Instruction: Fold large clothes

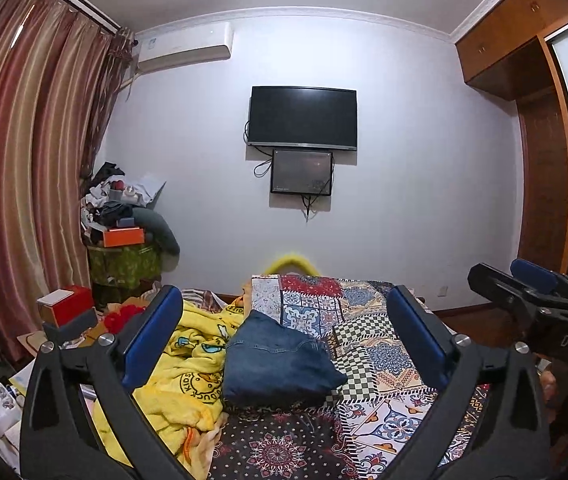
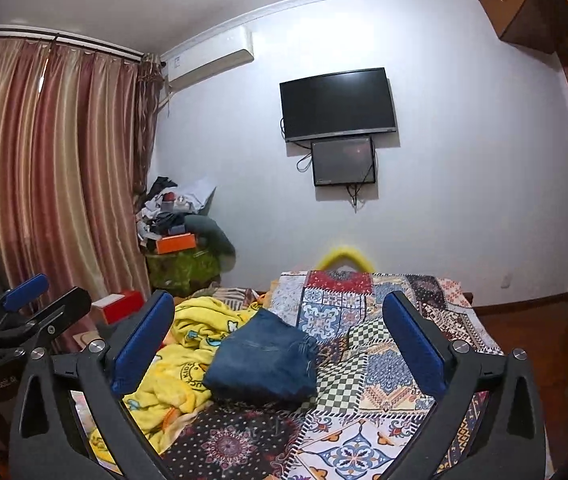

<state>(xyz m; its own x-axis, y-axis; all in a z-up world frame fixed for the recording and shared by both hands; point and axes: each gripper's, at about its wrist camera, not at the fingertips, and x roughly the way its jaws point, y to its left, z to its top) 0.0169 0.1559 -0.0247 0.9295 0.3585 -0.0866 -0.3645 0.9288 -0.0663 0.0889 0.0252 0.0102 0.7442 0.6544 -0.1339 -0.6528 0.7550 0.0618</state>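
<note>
Jeans [image 1: 280, 360], dark blue denim, lie folded into a compact block on my bed [image 1: 384, 364], resting on the patchwork cover near its middle. The block touches a crumpled yellow blanket [image 1: 188, 364] printed with cartoon ducks, which lies on the curtain side of the bed.

My left gripper [image 1: 284, 344] points level across the bed. Its blue fingers [image 1: 152, 340] stand wide apart with nothing between them; the jeans lie beyond the tips, untouched. My right gripper [image 2: 280, 344] stands beside it, tilted slightly downward, its fingers [image 2: 416, 344] equally wide and gripping nothing. In the left wrist view the right gripper appears at the right edge; in the right wrist view the left gripper appears at the left edge.

On the far wall hangs a dark television [image 1: 303, 118] with a smaller screen [image 1: 302, 172] below it. A striped curtain [image 1: 24, 160] covers the left side of the room.
</note>
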